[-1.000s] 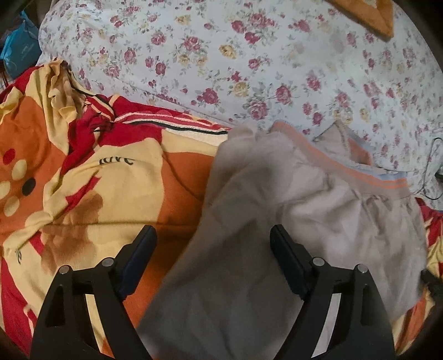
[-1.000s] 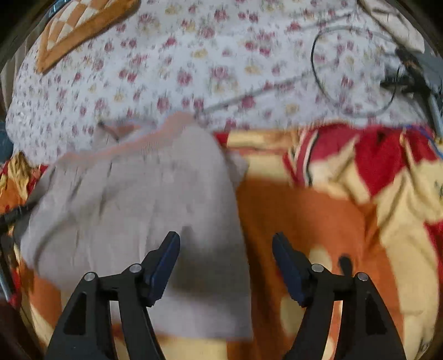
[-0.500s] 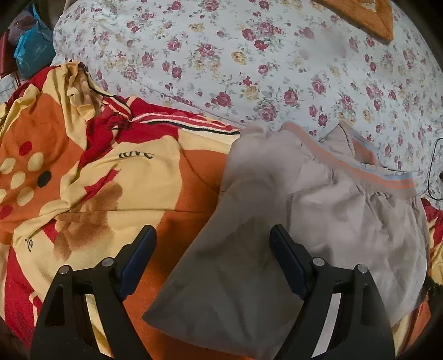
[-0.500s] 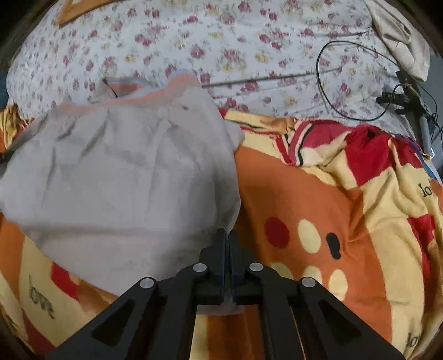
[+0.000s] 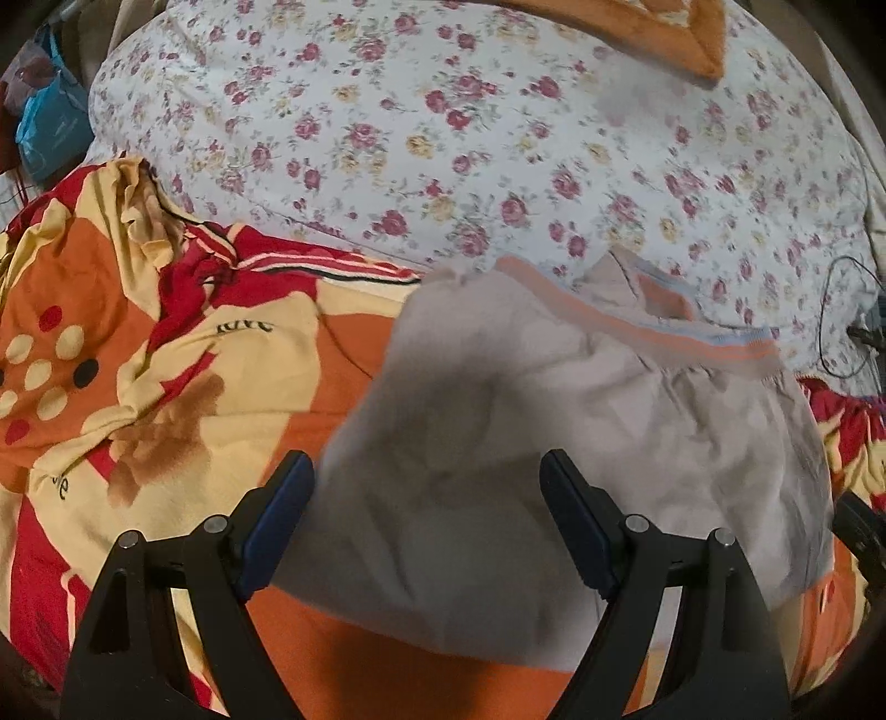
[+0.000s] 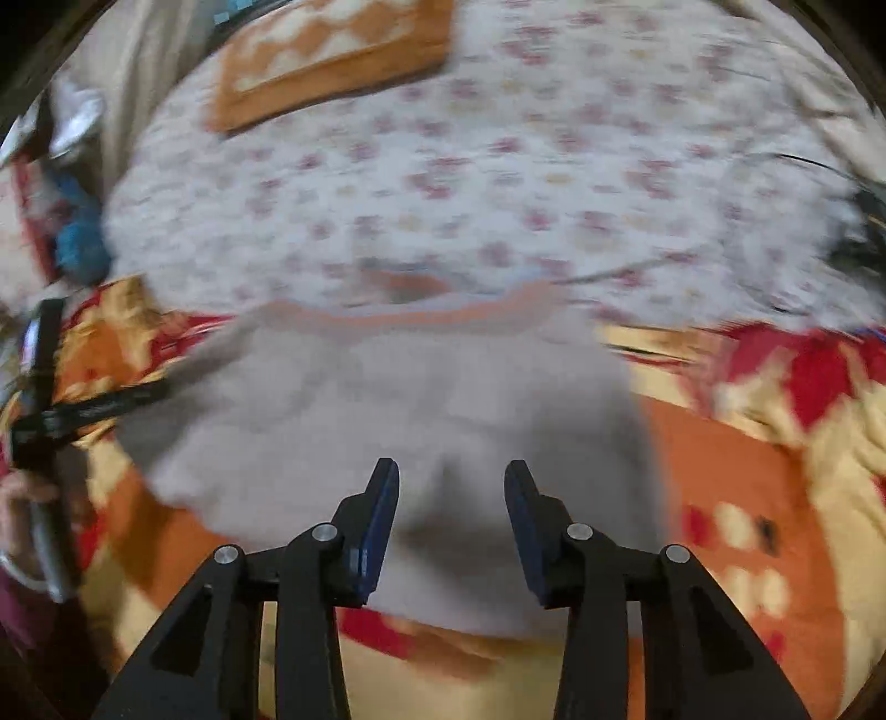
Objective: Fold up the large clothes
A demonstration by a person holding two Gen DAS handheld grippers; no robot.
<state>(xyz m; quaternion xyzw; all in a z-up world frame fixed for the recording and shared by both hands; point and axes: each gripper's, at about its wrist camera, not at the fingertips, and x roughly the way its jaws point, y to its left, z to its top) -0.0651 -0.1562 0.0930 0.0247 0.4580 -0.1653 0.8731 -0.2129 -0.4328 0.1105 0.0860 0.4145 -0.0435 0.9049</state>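
A grey-beige garment (image 5: 554,415) with an orange waistband (image 5: 637,327) lies flat on a patterned blanket. My left gripper (image 5: 423,459) hovers open over the garment's near left part, with nothing between its pads. In the blurred right wrist view, my right gripper (image 6: 451,468) hangs over the near middle of the garment (image 6: 387,399). Its jaws are opening; the cloth lies under the gap and the pads do not press on it. The left gripper (image 6: 55,410) and a hand (image 6: 22,498) show at that view's left edge.
An orange, red and yellow blanket (image 5: 166,360) covers the near bed. Behind it spreads a floral sheet (image 5: 443,138) with an orange cushion (image 5: 637,27) at the far side. A black cable (image 5: 841,332) lies at the right, a blue bag (image 5: 50,127) at the far left.
The right gripper closed, then parted again, and swung left until the garment lay centred under it. The left gripper drew back a little and stayed open.
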